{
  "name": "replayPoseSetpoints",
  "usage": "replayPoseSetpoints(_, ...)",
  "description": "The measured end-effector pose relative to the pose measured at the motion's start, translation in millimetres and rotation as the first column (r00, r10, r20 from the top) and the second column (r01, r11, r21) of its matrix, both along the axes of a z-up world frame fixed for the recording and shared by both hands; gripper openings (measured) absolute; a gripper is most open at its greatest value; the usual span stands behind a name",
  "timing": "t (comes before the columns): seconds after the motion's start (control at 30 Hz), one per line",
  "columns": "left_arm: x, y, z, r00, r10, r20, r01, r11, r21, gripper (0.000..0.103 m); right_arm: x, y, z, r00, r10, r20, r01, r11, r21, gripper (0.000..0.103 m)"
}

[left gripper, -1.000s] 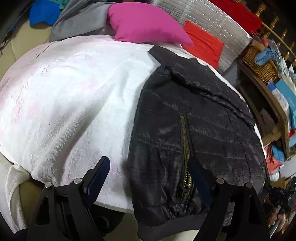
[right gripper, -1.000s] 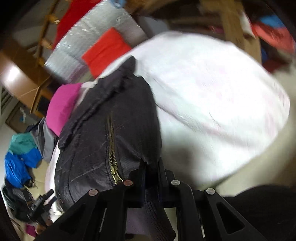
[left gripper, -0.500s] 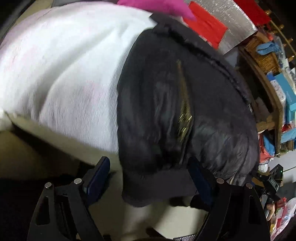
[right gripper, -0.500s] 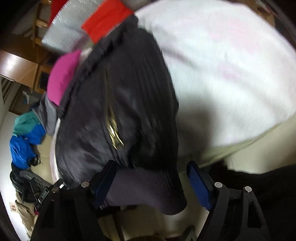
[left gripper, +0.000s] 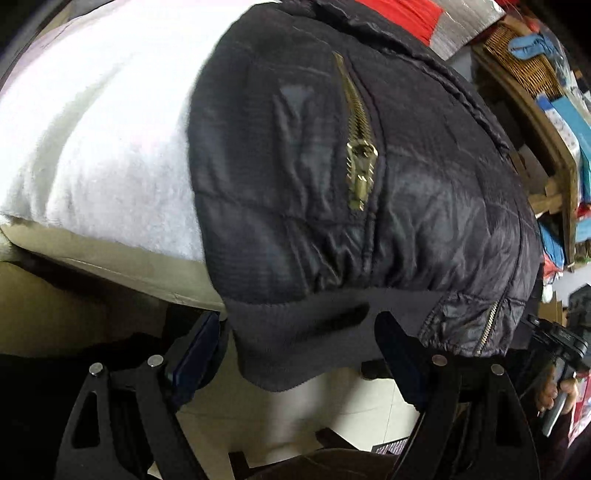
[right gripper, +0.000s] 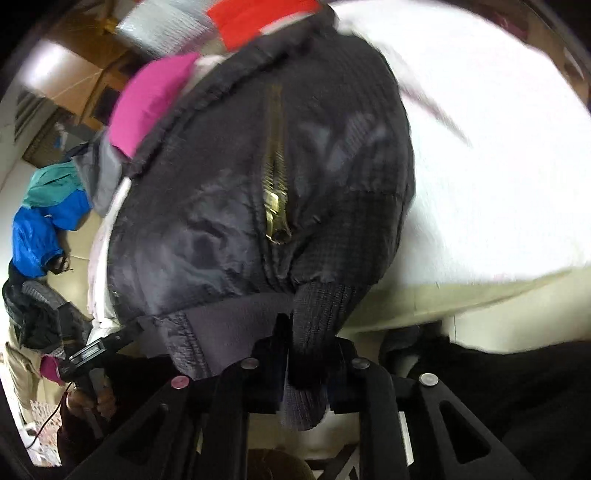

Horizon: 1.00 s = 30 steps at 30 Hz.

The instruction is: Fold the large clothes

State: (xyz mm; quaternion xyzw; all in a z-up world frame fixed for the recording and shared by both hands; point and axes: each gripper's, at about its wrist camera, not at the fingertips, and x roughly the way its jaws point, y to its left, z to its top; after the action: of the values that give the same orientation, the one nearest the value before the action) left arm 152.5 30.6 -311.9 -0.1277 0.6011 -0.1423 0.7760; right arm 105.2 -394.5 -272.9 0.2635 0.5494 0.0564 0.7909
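Note:
A black quilted jacket [left gripper: 369, 184] with a brass zipper [left gripper: 360, 162] lies on a white-covered bed [left gripper: 92, 140], its ribbed hem [left gripper: 295, 332] hanging over the front edge. My left gripper [left gripper: 295, 339] is open, its fingers on either side of the hem. In the right wrist view the same jacket [right gripper: 240, 184] fills the middle. My right gripper [right gripper: 303, 354] is shut on the ribbed hem [right gripper: 317, 310] at the jacket's bottom corner.
A pink pillow [right gripper: 151, 99] and red cloth [right gripper: 258, 18] lie beyond the jacket. A wooden shelf with a wicker basket [left gripper: 517, 62] stands right of the bed. Blue and teal clothes [right gripper: 44, 214] are piled to the left. The pale floor [left gripper: 295, 424] is below.
Both grippers dropped to the bed's front edge at the jacket hem. The right gripper let go, opened, then closed on the ribbed hem. The left gripper stayed open.

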Motion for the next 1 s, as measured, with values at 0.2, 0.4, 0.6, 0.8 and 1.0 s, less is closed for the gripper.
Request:
replayPoseSetpoints(0.2, -3.7, 1.2, -27.3, 0.990, 0.021, -0.142, -0.022, 1.000, -0.006, 0.086, 6.4, 2.9, -22.5, 0.999, -0.019, -0.040, 0.022, 0.997, 0.073, 0.044)
replayPoseSetpoints(0.4, -20.4, -6.7, 10.9, 0.999, -0.050, 0.010, 0.051, 0.996, -0.077, 0.029, -4.7, 21.6, 33.4, 0.997, 0.071, 0.026, -0.070, 0.997, -0.014, 0.017)
replayPoseSetpoints(0.6, -25.7, 3.3, 55.7, 0.988, -0.049, 0.144, 0.077, 0.978, -0.195, 0.013, -13.4, 25.1, 103.3, 0.948, 0.163, 0.273, -0.171, 0.985, 0.006, 0.017)
replayPoseSetpoints(0.8, -20.4, 0.5, 17.9, 0.999, -0.034, -0.029, 0.030, 0.989, -0.146, 0.057, 14.6, 29.5, 26.9, 0.986, 0.142, 0.091, -0.146, 0.989, 0.039, 0.020)
replayPoseSetpoints(1.0, -14.4, -2.8, 3.9, 0.996, -0.015, -0.087, 0.005, 0.994, -0.110, 0.076, 19.6, 18.5, -9.9, 0.997, 0.074, 0.007, -0.074, 0.992, 0.101, 0.047)
